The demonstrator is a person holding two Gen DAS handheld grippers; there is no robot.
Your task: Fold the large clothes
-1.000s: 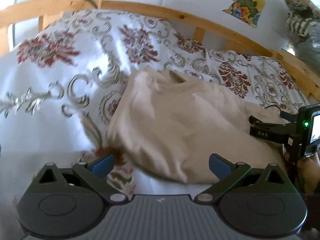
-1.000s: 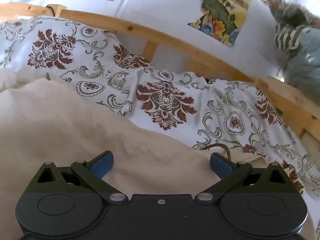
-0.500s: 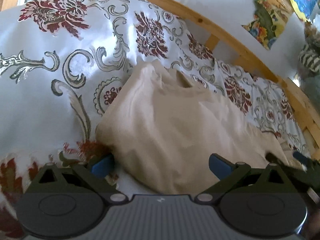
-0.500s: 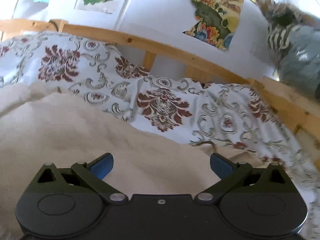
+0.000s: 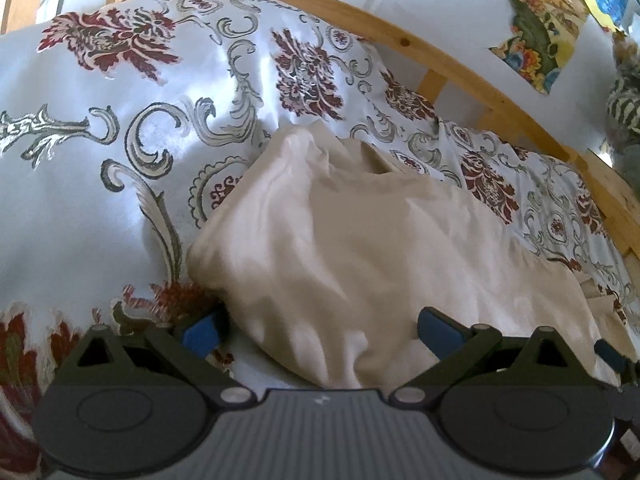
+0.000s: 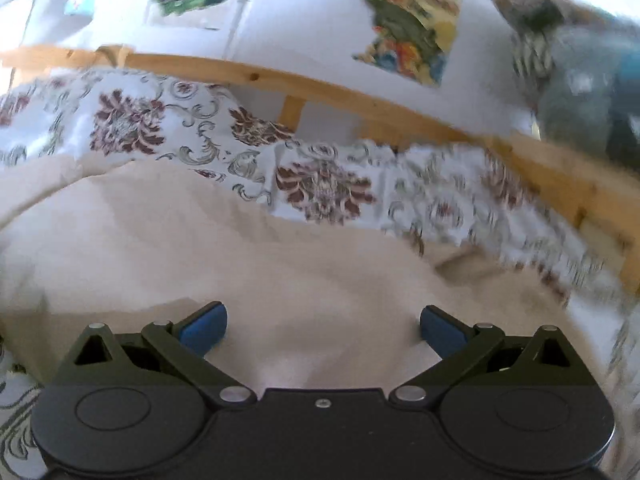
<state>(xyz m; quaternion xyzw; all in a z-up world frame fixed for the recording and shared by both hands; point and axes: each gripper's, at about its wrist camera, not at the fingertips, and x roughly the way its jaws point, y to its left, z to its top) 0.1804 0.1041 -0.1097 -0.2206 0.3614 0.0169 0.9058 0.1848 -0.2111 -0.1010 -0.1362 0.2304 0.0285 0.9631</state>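
A large beige garment (image 5: pixel 360 240) lies folded over and rumpled on a floral bedspread (image 5: pixel 100 140). My left gripper (image 5: pixel 320 330) is open, low over the garment's near left edge, its left fingertip (image 5: pixel 200 330) beside the cloth's corner. My right gripper (image 6: pixel 322 326) is open and empty just above the same garment (image 6: pixel 240 260), nothing between its blue pads. A bit of the right gripper (image 5: pixel 612 354) shows at the right edge of the left wrist view.
A wooden bed rail (image 5: pixel 460 60) runs along the far side, also in the right wrist view (image 6: pixel 320 84). Posters (image 6: pixel 412 20) hang on the white wall. A striped and grey bundle (image 6: pixel 580 92) sits at the far right. The right wrist view is blurred.
My left gripper has come closer and lower to the garment's near left corner. My right gripper has tilted and shifted over the cloth, still moving. Both stay open.
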